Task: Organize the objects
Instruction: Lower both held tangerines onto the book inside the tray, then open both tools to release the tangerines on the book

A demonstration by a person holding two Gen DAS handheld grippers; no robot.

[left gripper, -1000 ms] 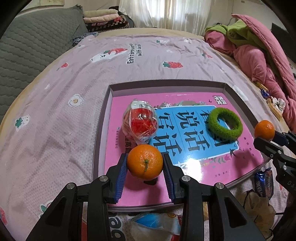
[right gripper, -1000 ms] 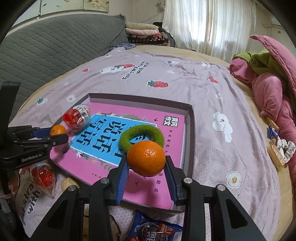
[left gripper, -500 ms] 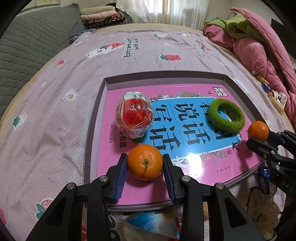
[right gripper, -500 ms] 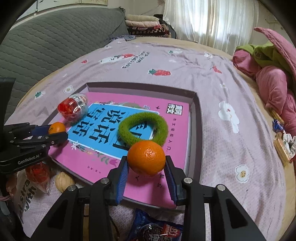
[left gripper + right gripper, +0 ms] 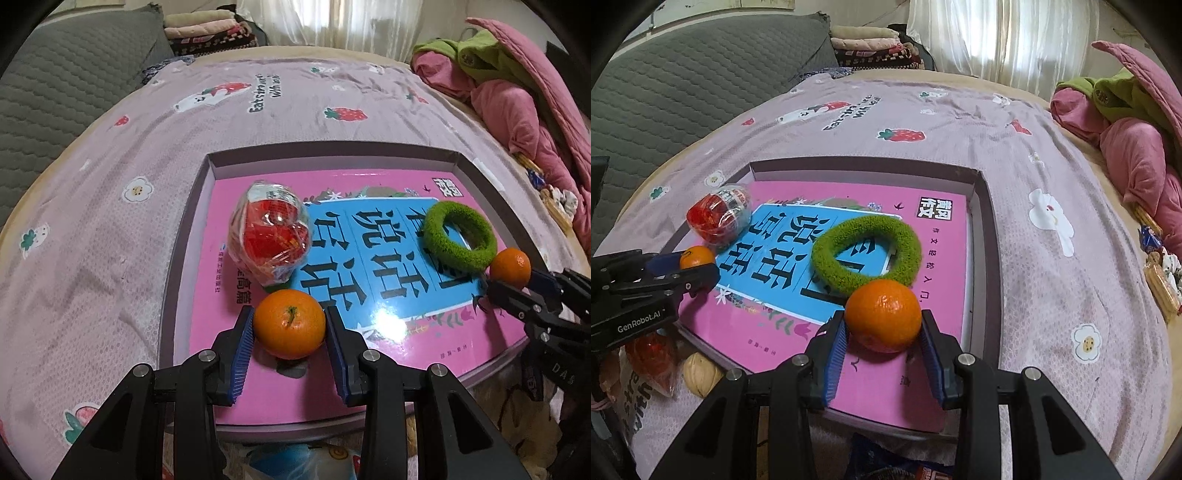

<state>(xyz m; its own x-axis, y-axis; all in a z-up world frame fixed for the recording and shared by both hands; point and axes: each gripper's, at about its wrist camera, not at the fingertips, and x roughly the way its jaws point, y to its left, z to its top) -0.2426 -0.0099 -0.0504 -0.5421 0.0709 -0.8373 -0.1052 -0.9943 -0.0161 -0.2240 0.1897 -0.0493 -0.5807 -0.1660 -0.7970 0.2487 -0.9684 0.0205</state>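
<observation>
Two oranges, one per gripper — your left gripper [image 5: 290, 325] is clamped on one orange [image 5: 290, 323] low over the tray [image 5: 332, 153], near the red snack bag [image 5: 269, 236]; your right gripper [image 5: 882, 328] pinches the other orange [image 5: 882, 314] beside the green ring [image 5: 866, 254]. You look ready to place — lower, then release.

This was a home bedroom: a bed [image 5: 110, 258] spread with a mauve strawberry-print sheet [image 5: 1052, 155], a grey quilted headboard [image 5: 683, 92], folded blankets [image 5: 207, 31] stacked at its far edge, white curtains [image 5: 997, 33], and pink bedding [image 5: 517, 110] heaped at the right edge.
</observation>
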